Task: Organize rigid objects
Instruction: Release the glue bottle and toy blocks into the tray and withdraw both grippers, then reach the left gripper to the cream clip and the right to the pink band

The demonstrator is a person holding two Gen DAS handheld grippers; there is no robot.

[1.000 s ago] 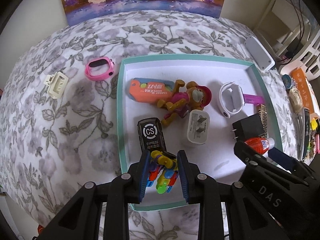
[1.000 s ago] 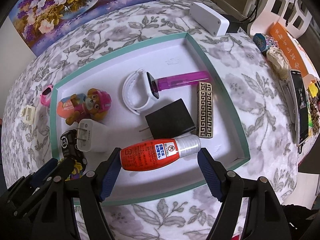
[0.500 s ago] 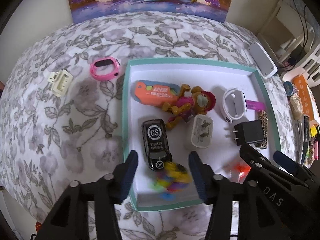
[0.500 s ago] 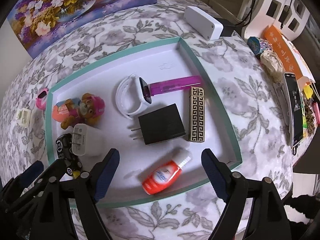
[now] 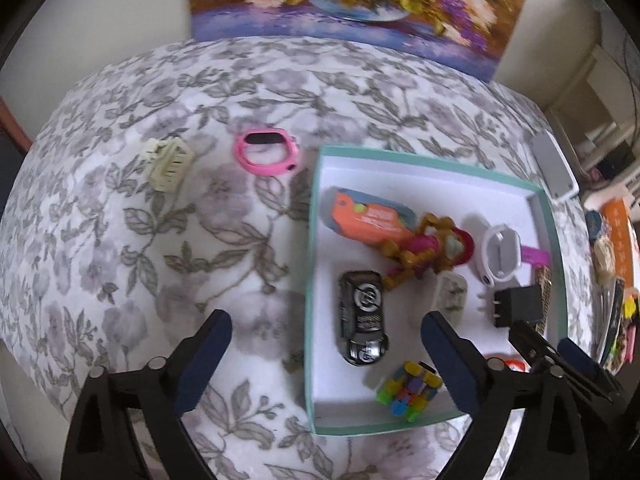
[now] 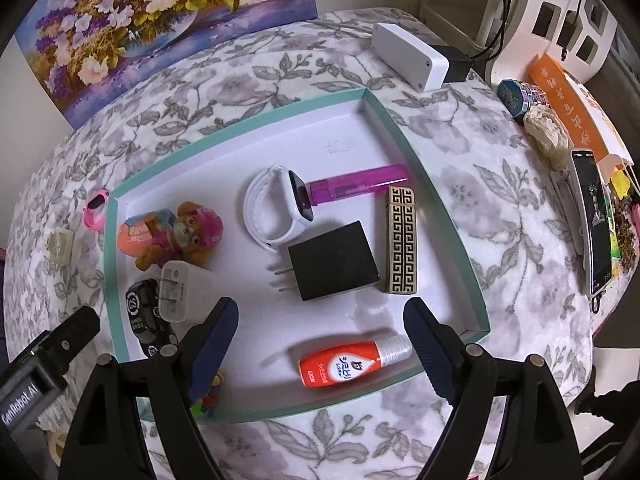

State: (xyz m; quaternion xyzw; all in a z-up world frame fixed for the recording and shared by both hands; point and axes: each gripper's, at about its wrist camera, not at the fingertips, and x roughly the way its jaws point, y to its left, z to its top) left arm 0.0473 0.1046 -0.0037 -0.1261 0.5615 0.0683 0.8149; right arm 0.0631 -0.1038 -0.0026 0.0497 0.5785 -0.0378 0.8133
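Landmark: teal-rimmed tray (image 6: 436, 184) with white floor, resting on the floral tablecloth (image 5: 120, 240).
Left gripper (image 5: 326, 350): fingers spread wide, holding nothing; it straddles the tray's left rim, one finger over the cloth, the other over the tray floor.
Right gripper (image 6: 320, 336): fingers spread wide, holding nothing; positioned above the tray's near edge.
Glue bottle (image 6: 352, 362): red with clear cap, lying on its side inside the tray, near the front rim, between the right gripper's fingers but not touched by them.
Block toy (image 5: 408, 390): multicoloured, inside the tray at its near-left corner, just beside the black toy car (image 5: 362, 316).
Tray centre: black plug adapter (image 6: 334, 266), with the patterned lighter (image 6: 401, 240) touching its right side.
Tray rear: white wristband (image 6: 276, 208) and purple lighter (image 6: 356, 186).
Tray left: pup figure (image 6: 180, 232) lying on an orange item, white charger (image 6: 176, 290) in front of it.
Outside tray, left of it: pink wristband (image 5: 266, 152) near the rim; cream connector (image 5: 168, 164) further left.
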